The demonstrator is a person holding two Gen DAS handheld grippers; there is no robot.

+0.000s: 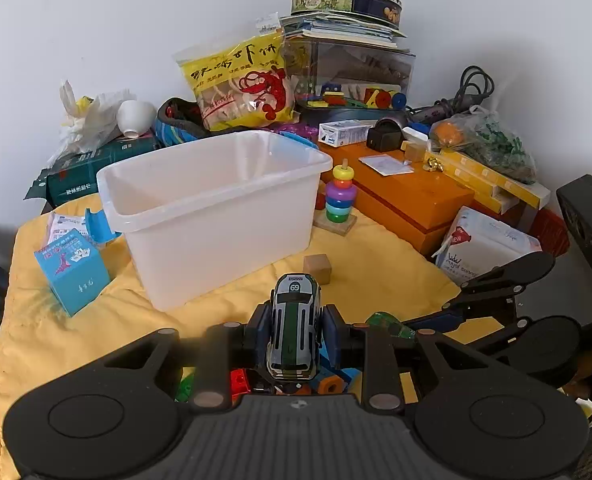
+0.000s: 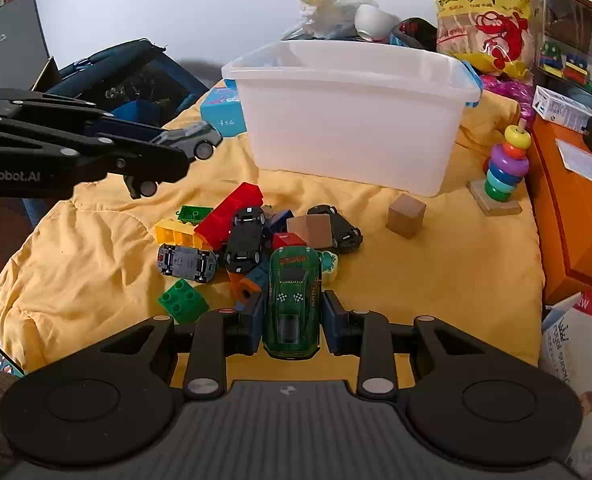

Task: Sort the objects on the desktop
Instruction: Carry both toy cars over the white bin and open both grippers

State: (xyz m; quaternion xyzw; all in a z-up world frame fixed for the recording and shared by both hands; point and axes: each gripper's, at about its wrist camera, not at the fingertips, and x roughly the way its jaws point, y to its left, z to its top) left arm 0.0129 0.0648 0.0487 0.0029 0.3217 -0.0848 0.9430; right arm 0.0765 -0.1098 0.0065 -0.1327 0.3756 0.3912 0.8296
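My left gripper (image 1: 294,330) is shut on a silver toy car (image 1: 295,330) numbered 69, lifted above the yellow cloth in front of the empty white bin (image 1: 212,216). From the right wrist view that same gripper (image 2: 184,142) reaches in from the left with the silver car (image 2: 194,140). My right gripper (image 2: 292,316) is shut on a green toy car (image 2: 293,300), just above a pile of toys (image 2: 252,240): black and grey cars, red, yellow, green and blue bricks. The white bin (image 2: 356,120) stands behind the pile.
A wooden cube (image 2: 406,216) and a ring-stacking toy (image 2: 504,168) sit right of the bin. An orange box (image 1: 408,196) lies at the right, a blue carton (image 1: 72,268) at the left. Snack bag (image 1: 244,84), books and a tin crowd the back wall.
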